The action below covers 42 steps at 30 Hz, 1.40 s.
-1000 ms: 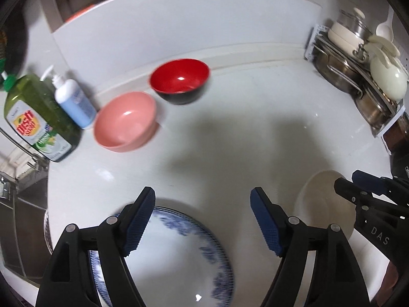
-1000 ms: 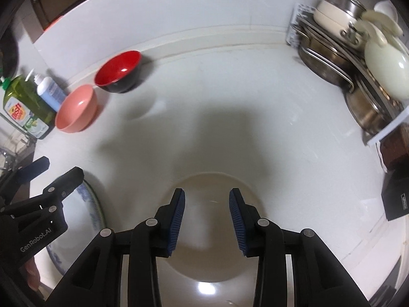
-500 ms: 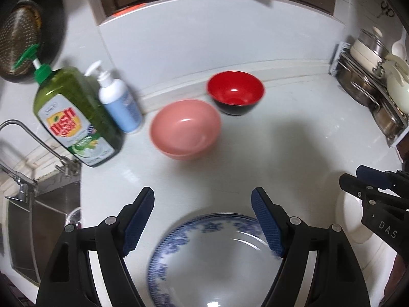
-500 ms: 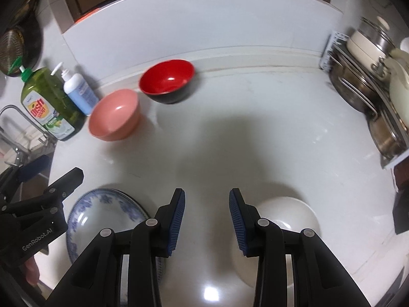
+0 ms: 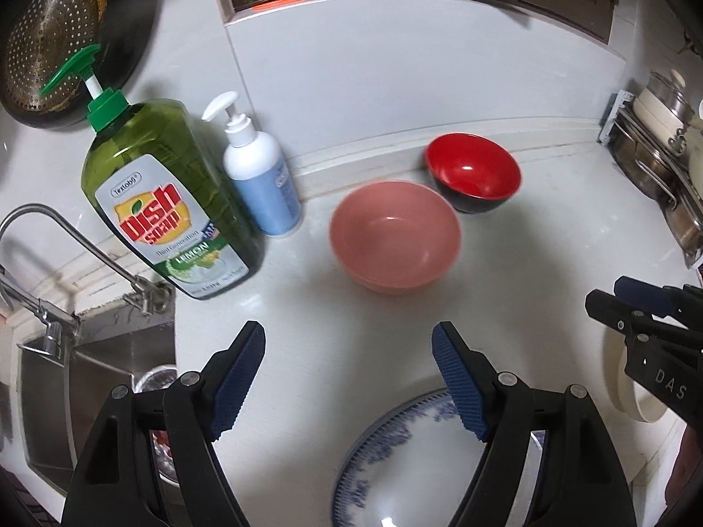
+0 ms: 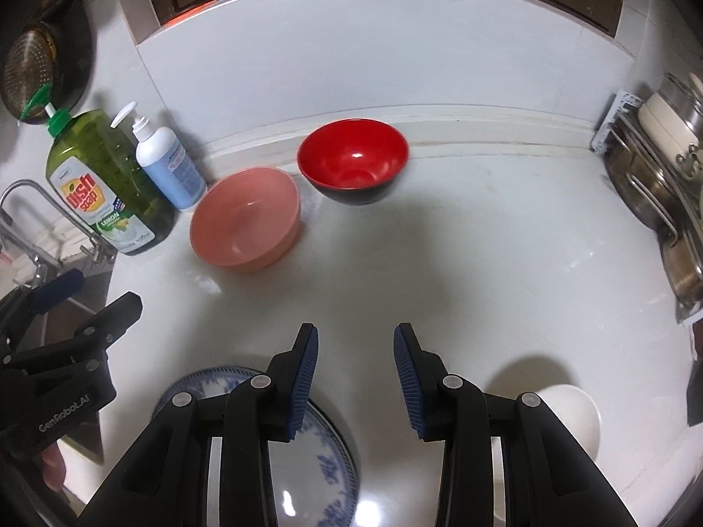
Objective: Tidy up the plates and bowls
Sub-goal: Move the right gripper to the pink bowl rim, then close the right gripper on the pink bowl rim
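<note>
Left wrist view is looking along the left gripper [image 5: 348, 375], whose blue-padded fingers [image 5: 240, 377] are standing wide apart and holding nothing. Just under the right finger a blue-patterned plate [image 5: 395, 478] is lying flat on the white counter [image 5: 373, 329]. At the right edge the right gripper [image 5: 637, 320] is reaching in above a cream plate [image 5: 624, 391]. Farther on, a pink bowl [image 5: 395, 241] is sitting upright, and a red bowl [image 5: 472, 178] is sitting just behind it to the right, near the wall. Left of the pink bowl a white pump bottle [image 5: 261, 171] and a green dish soap bottle [image 5: 171, 202] are standing side by side. A tap [image 5: 66, 237] is arching over the sink [image 5: 96, 364] at the left, and pots are stacking on a rack [image 5: 659, 167] at the far right.

Right wrist view is showing the right gripper [image 6: 356, 388] with its fingers [image 6: 303, 382] parted, more narrowly, around bare counter [image 6: 483, 263]. Blue plate [image 6: 325, 452] is lying beneath its left finger, cream plate [image 6: 575, 413] beneath its right side, the two well apart. Left gripper [image 6: 83, 303] is showing at the left edge with its fingers spread. Beyond, pink bowl [image 6: 246, 224] and red bowl [image 6: 351, 167] are sitting close together by the back wall.
</note>
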Motion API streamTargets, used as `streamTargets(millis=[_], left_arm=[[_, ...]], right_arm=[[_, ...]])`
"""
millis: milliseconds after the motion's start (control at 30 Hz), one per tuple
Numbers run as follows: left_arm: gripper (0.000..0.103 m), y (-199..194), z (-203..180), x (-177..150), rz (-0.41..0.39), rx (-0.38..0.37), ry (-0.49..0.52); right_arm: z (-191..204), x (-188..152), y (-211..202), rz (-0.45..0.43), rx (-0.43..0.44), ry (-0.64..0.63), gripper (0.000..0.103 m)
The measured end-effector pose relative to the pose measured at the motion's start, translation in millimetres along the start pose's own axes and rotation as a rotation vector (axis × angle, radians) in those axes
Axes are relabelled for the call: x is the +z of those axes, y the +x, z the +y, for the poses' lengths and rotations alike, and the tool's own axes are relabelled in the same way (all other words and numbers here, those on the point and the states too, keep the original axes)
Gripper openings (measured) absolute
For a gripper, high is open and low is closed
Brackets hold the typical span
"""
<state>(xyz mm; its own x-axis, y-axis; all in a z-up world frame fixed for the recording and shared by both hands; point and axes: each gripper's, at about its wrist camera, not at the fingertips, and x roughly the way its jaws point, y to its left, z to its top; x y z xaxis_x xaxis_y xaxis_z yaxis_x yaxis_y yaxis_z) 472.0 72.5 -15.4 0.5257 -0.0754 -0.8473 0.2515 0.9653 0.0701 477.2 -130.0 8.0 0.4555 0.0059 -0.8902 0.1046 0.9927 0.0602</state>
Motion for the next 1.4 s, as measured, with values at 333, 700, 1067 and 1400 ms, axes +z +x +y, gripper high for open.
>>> streamTargets(millis=[333, 700, 1067, 1400], left_arm=[[0.077, 37, 27, 29, 0.027, 0.001, -0.011], [0.066, 91, 30, 58, 0.089, -0.058, -0.005], [0.051, 137, 28, 70, 0.15, -0.086, -0.019], [0.028, 169, 25, 75, 0.228, -0.147, -0.059]], right_arm=[[23, 32, 31, -0.012, 0.038, 0.02, 0.037], [35, 64, 80, 0.012, 0.084, 0.077, 0.037], [41, 73, 123, 0.075, 0.102, 0.099, 0.029], [40, 83, 147, 0.115, 0.11, 0.121, 0.015]])
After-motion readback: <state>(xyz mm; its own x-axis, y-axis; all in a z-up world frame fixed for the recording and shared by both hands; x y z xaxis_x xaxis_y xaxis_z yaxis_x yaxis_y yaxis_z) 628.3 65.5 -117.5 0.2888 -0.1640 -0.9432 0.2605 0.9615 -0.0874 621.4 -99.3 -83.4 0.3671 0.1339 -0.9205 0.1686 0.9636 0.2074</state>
